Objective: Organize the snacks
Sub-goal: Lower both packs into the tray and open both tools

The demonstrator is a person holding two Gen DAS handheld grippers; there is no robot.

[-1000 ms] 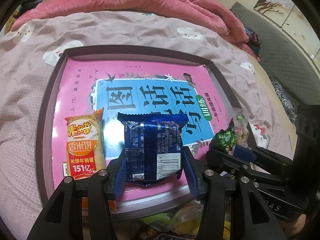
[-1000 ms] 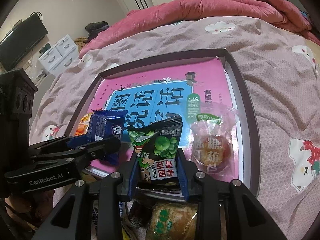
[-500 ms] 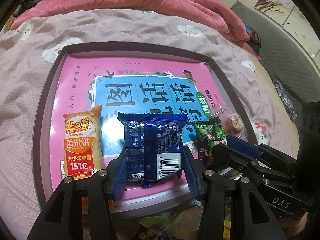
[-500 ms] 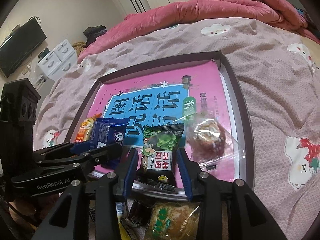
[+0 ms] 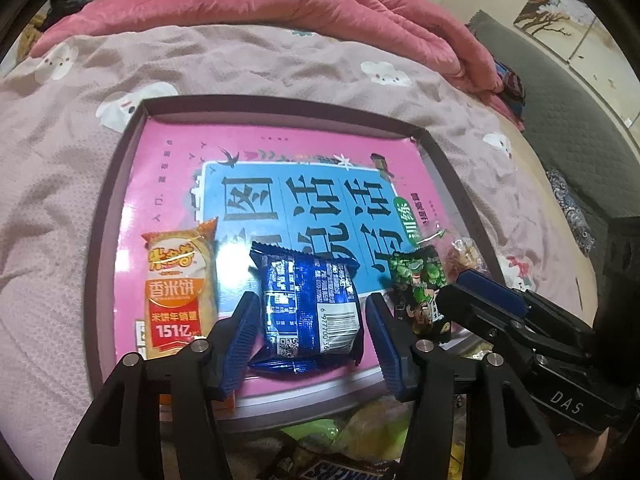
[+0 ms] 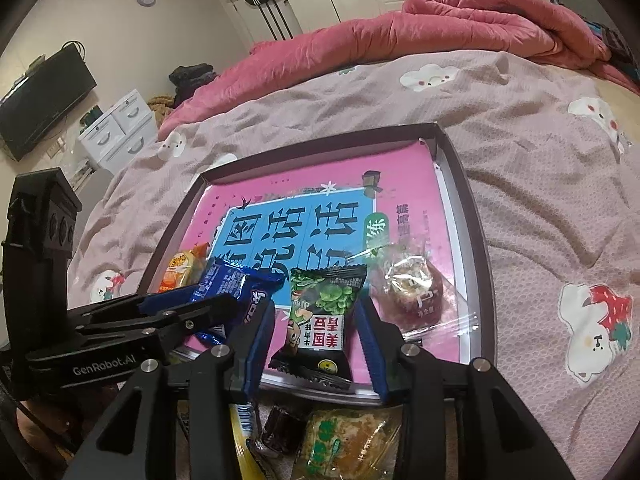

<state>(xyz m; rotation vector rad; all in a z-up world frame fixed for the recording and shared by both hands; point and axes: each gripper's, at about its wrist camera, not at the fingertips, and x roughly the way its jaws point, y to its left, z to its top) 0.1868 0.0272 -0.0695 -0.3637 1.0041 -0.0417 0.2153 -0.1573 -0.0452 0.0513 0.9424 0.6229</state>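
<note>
Both grippers just opening: left gripper (image 5: 310,334) straddles blue pack (image 5: 310,312), right gripper (image 6: 316,330) straddles pea pack (image 6: 320,316), pads clear, long axes along fingers, nothing gripped

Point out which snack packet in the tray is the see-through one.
The clear-wrapped pastry at the row's right end, beside the green pea packet. Its brown contents show through; the blue packet and orange rice-cracker packet are opaque printed wrappers.

Both wrist views close, angled down (shared: tray (image 5: 100,264)).
</note>
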